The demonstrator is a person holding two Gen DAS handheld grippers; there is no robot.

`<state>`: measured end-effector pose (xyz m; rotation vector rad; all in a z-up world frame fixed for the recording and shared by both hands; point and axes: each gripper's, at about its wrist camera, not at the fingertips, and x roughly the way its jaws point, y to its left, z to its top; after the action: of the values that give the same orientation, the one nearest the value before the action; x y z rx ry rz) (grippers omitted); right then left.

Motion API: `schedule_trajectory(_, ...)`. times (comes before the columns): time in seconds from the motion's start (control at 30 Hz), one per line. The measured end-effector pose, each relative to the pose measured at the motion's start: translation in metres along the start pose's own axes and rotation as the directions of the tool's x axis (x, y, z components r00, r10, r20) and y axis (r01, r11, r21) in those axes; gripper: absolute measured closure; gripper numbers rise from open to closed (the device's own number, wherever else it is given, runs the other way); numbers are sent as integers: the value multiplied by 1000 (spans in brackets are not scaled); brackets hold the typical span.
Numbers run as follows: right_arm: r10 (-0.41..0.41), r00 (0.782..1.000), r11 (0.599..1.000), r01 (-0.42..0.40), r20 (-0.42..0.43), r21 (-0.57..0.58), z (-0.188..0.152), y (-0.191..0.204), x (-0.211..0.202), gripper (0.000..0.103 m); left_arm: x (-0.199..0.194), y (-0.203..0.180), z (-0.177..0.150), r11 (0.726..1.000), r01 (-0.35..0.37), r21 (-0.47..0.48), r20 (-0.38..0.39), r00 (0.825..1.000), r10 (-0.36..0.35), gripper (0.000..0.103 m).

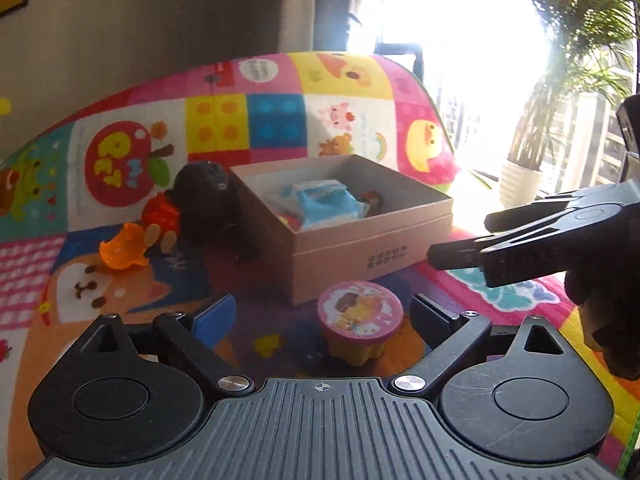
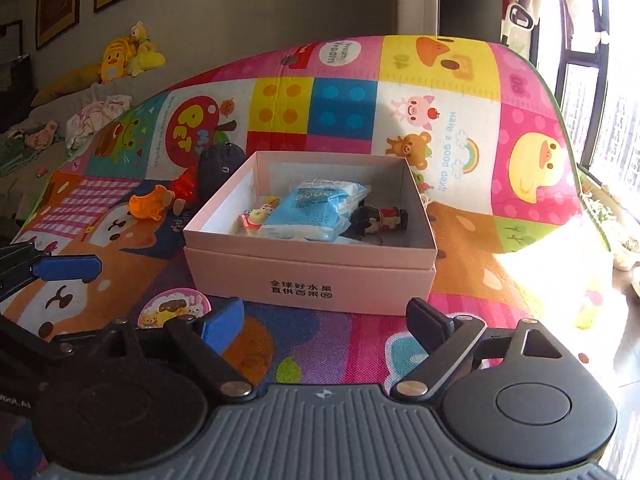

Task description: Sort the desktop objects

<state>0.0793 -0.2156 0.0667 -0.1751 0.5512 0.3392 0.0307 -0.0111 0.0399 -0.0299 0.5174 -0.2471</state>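
A small cup with a pink cartoon lid (image 1: 360, 316) (image 2: 174, 308) stands on the mat in front of the pink box (image 1: 348, 248) (image 2: 312, 276). My left gripper (image 1: 322, 314) is open, its fingers on either side of the cup without touching it. My right gripper (image 2: 324, 318) is open and empty, just before the box's front wall. The box holds a blue packet (image 2: 316, 208), a dark figurine (image 2: 378, 218) and a small yellow toy (image 2: 256, 216). Left of the box lie a black plush (image 2: 218, 168) and an orange toy (image 2: 146, 204).
Everything rests on a colourful cartoon play mat (image 2: 460, 264). A potted plant (image 1: 520, 184) stands by the bright window at the right. A sofa with yellow plush toys (image 2: 120, 60) lies behind at the left. The right gripper's fingers (image 1: 520, 248) reach in beside the box.
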Motion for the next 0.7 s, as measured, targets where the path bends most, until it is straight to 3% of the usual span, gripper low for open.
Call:
schedule_trajectory(0.03, -13, 999, 998, 15, 33, -61, 14, 10, 2, 10, 3, 13, -1, 998, -38, -55, -7, 999, 38, 4)
schedule_trajectory(0.13, 5, 996, 982, 11, 86, -190, 50, 38, 18, 5, 11, 58, -5, 956, -168, -239, -26, 986, 167, 3)
schedule_trajectory(0.2, 58, 997, 971, -46, 47, -234, 77, 56, 39, 5, 11, 84, -8, 914, -206, -350, -29, 977, 209, 3)
schedule_trajectory(0.27, 92, 996, 960, -90, -5, -266, 106, 73, 67, 5, 9, 98, -11, 891, -198, -407, -30, 979, 204, 3)
schedule_trajectory(0.47, 61, 989, 963, -95, -137, -254, 165, 111, 162, 5, 9, 102, -15, 887, -177, -426, -25, 983, 184, 2)
schedule_trajectory(0.57, 14, 982, 970, -59, -187, -235, 166, 127, 208, 14, 10, 101, -17, 893, -162, -419, -18, 985, 170, 2)
schedule_trajectory(0.7, -25, 960, 973, -40, -278, -227, 155, 138, 245, 33, 9, 102, -18, 888, -167, -429, -16, 984, 177, 2)
